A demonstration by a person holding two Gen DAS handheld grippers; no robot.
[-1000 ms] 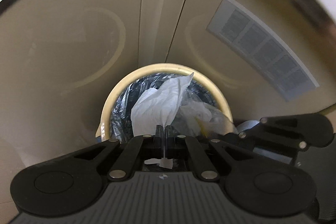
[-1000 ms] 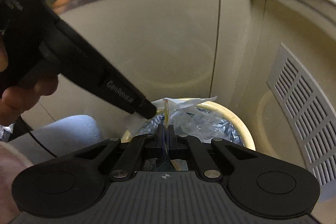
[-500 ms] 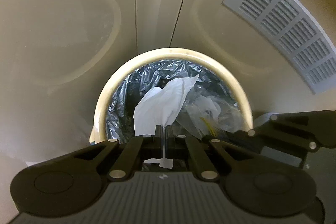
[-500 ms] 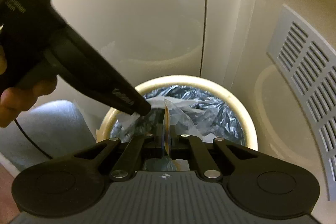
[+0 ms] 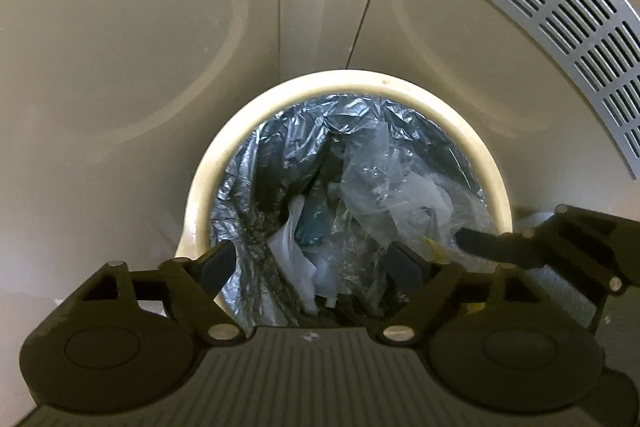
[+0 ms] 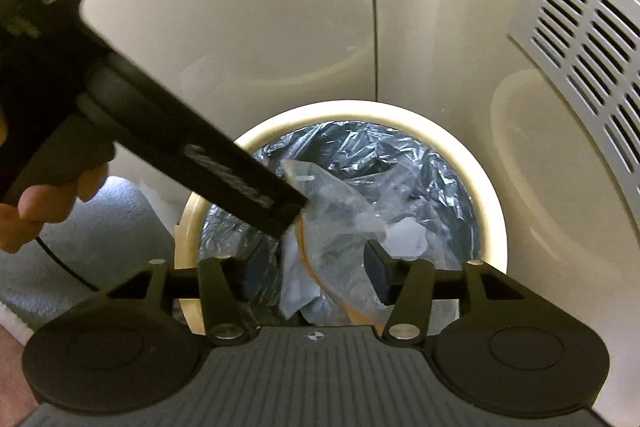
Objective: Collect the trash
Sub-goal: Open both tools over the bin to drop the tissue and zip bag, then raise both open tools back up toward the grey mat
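A round bin with a cream rim [image 5: 360, 79] and a black liner [image 5: 248, 187] sits right below both grippers. My left gripper [image 5: 312, 267] hangs over it, jaws opening wide and nothing between them. The white tissue [image 5: 296, 255] lies loose among the trash inside. My right gripper [image 6: 316, 271] is also opening. A clear plastic bag with an orange strip [image 6: 332, 227] hangs loose between its pads over the bin [image 6: 360, 109]. One finger of the left gripper [image 6: 248, 187] crosses the right wrist view. A finger of the right gripper [image 5: 480, 241] reaches in from the right.
Beige cabinet panels [image 5: 120, 67] stand close behind the bin. A grey vent grille [image 5: 580, 27] is at the upper right. In the right wrist view a person's hand [image 6: 36, 215] grips the left tool, with a grey mat [image 6: 112, 235] on the floor to the bin's left.
Both grippers sank toward the bin and opened. The tissue left the left jaws and dropped into the bin. The plastic bag came free of the right pads.
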